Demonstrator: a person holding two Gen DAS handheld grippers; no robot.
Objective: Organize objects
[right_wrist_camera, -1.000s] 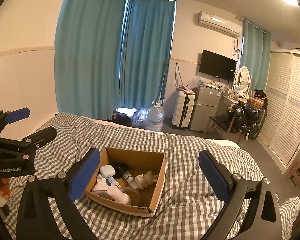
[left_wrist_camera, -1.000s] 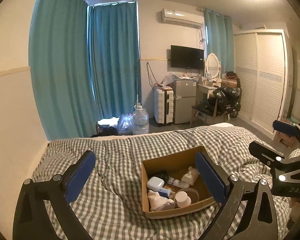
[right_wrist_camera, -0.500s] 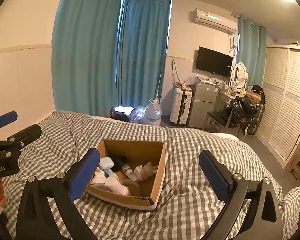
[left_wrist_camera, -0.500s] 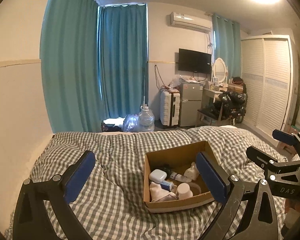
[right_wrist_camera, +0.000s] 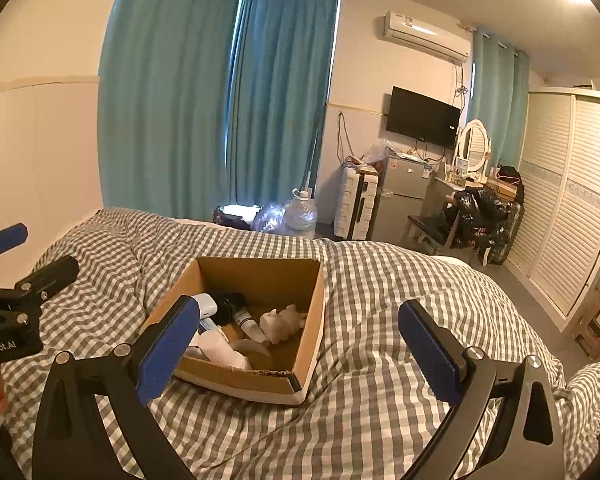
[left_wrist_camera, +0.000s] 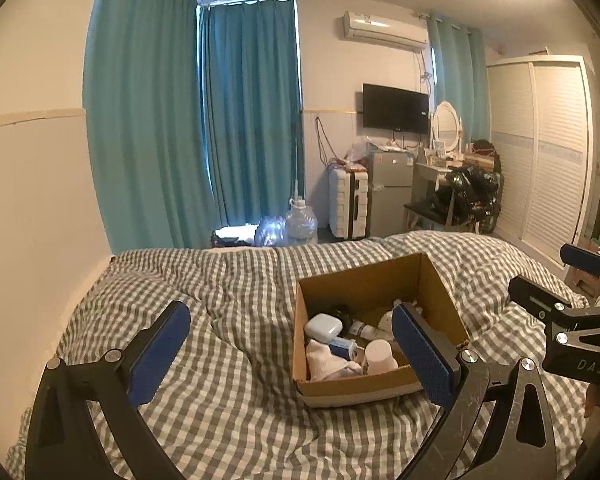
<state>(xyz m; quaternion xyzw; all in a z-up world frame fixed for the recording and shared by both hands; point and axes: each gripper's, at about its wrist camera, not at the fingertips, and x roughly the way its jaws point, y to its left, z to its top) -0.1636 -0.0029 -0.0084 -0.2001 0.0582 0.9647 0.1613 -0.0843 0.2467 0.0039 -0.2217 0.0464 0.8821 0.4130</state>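
Hovering above the grey-and-white checked duvet (left_wrist_camera: 228, 392), both tools are waiting with jaws spread wide and nothing between them; the left gripper (left_wrist_camera: 288, 354) is sitting over bare bedding just beside the open brown cardboard box (left_wrist_camera: 364, 284), with its right blue pad overlapping the box's near corner in its own view; the right gripper (right_wrist_camera: 296, 350) is looking across the same box (right_wrist_camera: 260, 276) from the other side, its left pad covering the box's near left corner.

Inside the box the task's things are lying jumbled together: a small white rounded case (left_wrist_camera: 323, 325), a white cup or lid lying on its side (left_wrist_camera: 379, 356), crumpled white cloth (left_wrist_camera: 328, 365), a small tube with a dark cap (right_wrist_camera: 247, 320) and a pale lumpy figure (right_wrist_camera: 282, 320); something black is sitting at the back, too dark to identify.

Judging from this, the soft duvet is posing the main risk; the box is resting on uneven folds, so a pad pressing on its rim could be tipping it or sliding it sideways; the items are touching one another, so closing on one could be dragging a neighbour along or pinching the cloth instead; the rounded case and cup look smooth and could be slipping from flat pads.

Readable writing is scarce: "DAS" is showing on the right tool's body in the left view, and "nRobot.AI" on the left tool's body in the right view; the tube's label is too small to read.
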